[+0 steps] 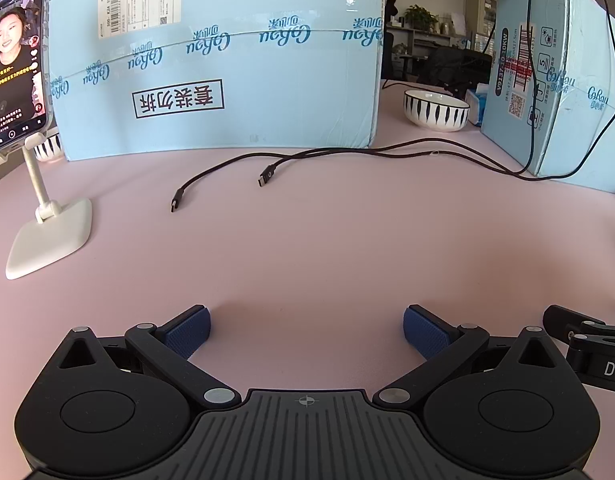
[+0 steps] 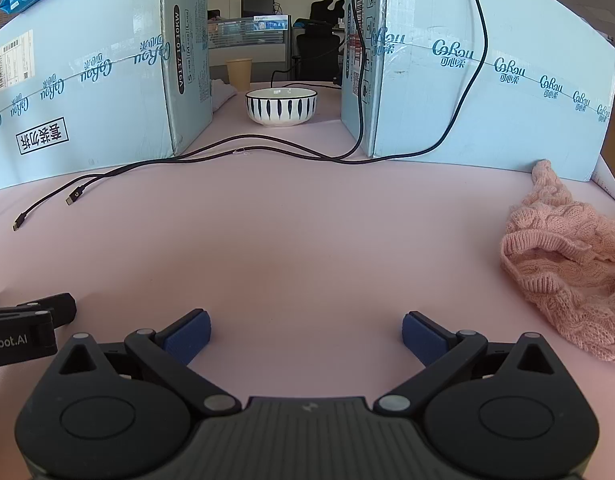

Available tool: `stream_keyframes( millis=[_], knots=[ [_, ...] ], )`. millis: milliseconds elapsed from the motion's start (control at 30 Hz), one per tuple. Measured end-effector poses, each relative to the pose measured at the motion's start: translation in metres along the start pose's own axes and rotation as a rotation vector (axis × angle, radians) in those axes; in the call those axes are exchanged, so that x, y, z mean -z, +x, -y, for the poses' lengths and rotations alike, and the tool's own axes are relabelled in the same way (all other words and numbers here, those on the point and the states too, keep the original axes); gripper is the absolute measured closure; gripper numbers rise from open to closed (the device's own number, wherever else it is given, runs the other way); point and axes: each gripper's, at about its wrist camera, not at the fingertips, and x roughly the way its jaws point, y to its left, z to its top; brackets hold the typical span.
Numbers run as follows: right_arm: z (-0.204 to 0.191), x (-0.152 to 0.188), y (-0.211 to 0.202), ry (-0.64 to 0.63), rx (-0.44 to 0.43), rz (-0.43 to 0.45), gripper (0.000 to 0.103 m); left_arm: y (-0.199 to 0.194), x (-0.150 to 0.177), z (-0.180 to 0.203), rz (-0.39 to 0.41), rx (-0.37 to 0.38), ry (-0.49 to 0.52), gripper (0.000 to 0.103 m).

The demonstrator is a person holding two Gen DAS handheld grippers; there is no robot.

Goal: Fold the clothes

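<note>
Pink knit sweater (image 2: 571, 264) lies crumpled at the right edge of the tabletop (image 2: 307, 240), well apart from both grippers, so nothing is folded yet. Risk as I read it: loose open knit could snag on a pad or get pinched in 1 layer only, and the 2 charging cables (image 1: 227, 184) near the far edge could get dragged along if the garment is spread that way. Left gripper (image 1: 306, 330) and right gripper (image 2: 306, 332) both stand spread wide, blue pads (image 2: 189, 334) empty, touching nothing.
</note>
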Motion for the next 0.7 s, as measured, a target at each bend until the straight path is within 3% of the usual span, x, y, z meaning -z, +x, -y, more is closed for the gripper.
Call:
stream_keyframes(
  millis=[700],
  knots=[
    [0.0002,-0.0001,0.0004,0.002,-0.002,-0.002,0.000,-0.0005,0.0001,0.0002,0.001,-0.001,0.002,0.000]
  ],
)
